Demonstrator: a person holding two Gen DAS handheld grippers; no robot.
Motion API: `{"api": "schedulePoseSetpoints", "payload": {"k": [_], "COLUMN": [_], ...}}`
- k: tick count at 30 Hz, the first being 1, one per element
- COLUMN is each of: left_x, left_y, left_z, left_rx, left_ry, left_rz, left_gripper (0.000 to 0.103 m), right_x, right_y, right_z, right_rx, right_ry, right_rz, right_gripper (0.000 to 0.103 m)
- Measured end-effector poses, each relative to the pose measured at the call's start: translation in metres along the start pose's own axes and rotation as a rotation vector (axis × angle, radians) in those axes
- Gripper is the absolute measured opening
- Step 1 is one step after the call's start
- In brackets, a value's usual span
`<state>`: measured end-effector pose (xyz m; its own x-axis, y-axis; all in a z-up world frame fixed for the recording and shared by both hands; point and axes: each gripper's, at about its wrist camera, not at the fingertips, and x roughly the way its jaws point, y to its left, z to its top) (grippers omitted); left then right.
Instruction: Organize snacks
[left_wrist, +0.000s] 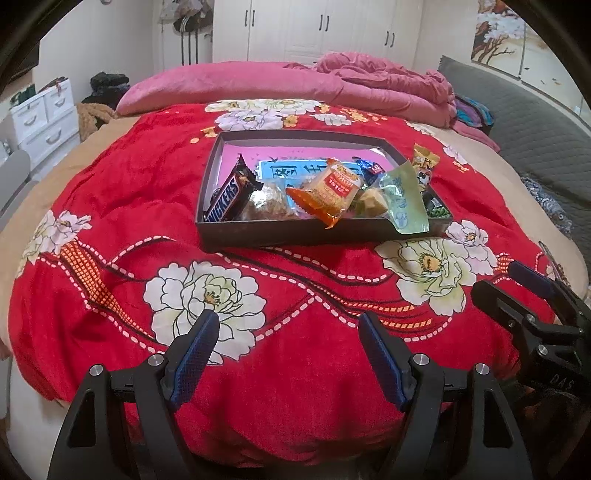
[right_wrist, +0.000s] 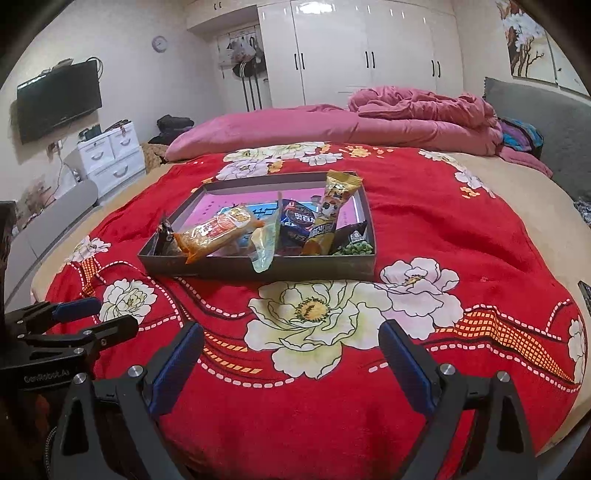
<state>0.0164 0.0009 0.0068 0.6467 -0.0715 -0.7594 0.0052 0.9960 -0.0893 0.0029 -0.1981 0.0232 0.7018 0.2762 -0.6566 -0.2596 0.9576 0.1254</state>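
Observation:
A dark shallow box (left_wrist: 295, 234) (right_wrist: 258, 267) sits on the red floral blanket and holds several snacks. In it lie a Snickers bar (left_wrist: 229, 197), an orange packet (left_wrist: 327, 192) (right_wrist: 218, 230), a pale green packet (left_wrist: 404, 201) (right_wrist: 266, 243) hanging over the front wall, a yellow packet (left_wrist: 424, 160) (right_wrist: 330, 206), a dark blue packet (right_wrist: 295, 221) and green peas (right_wrist: 356, 248). My left gripper (left_wrist: 288, 336) is open and empty, well short of the box. My right gripper (right_wrist: 291, 347) is open and empty, also short of the box. Each gripper shows at the edge of the other's view.
The red blanket (left_wrist: 295, 295) covers a bed with a pink quilt (left_wrist: 258, 81) bunched at the far side. A grey headboard (left_wrist: 535, 122) is on the right. White drawers (right_wrist: 110, 155), a wall television (right_wrist: 59, 103) and wardrobes (right_wrist: 351, 48) stand beyond.

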Motion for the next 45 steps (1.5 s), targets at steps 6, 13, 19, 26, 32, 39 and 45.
{"api": "schedulePoseSetpoints", "payload": {"k": [6,13,19,26,32,39,45], "left_x": [0.0008,0.0013,0.0012,0.0012,0.0014,0.0012,0.0032], "left_y": [-0.0008,-0.0016,-0.0018,-0.001,-0.0017,-0.0003,0.0045], "left_z": [0.0,0.0001,-0.0001,0.0005,0.0007,0.0015,0.0032], "left_rx": [0.006,0.011,0.011,0.007,0.013,0.012,-0.003], "left_ry": [0.003,0.003,0.002,0.002,0.001,-0.003,-0.002], "left_rz": [0.008,0.018,0.029,0.048,0.052,0.063,0.076], "left_gripper": [0.079,0.079,0.079,0.079,0.079,0.079,0.079], "right_x": [-0.0011,-0.0021,-0.0028,-0.0029,-0.0027,-0.0027,-0.0031], "right_y": [-0.0014,-0.0016,-0.0011,-0.0005,0.0,0.0006,-0.0013], "right_z": [0.0011,0.0022,0.0024,0.0027,0.0032,0.0041,0.006], "right_rx": [0.002,0.001,-0.001,-0.004,-0.006,-0.011,-0.005], "right_ry": [-0.006,-0.013,-0.015,-0.016,-0.017,-0.021,-0.032], "right_rz": [-0.004,-0.013,-0.012,-0.014,-0.014,-0.016,-0.02], "right_gripper": [0.096,0.096,0.096,0.096,0.096,0.096,0.096]}}
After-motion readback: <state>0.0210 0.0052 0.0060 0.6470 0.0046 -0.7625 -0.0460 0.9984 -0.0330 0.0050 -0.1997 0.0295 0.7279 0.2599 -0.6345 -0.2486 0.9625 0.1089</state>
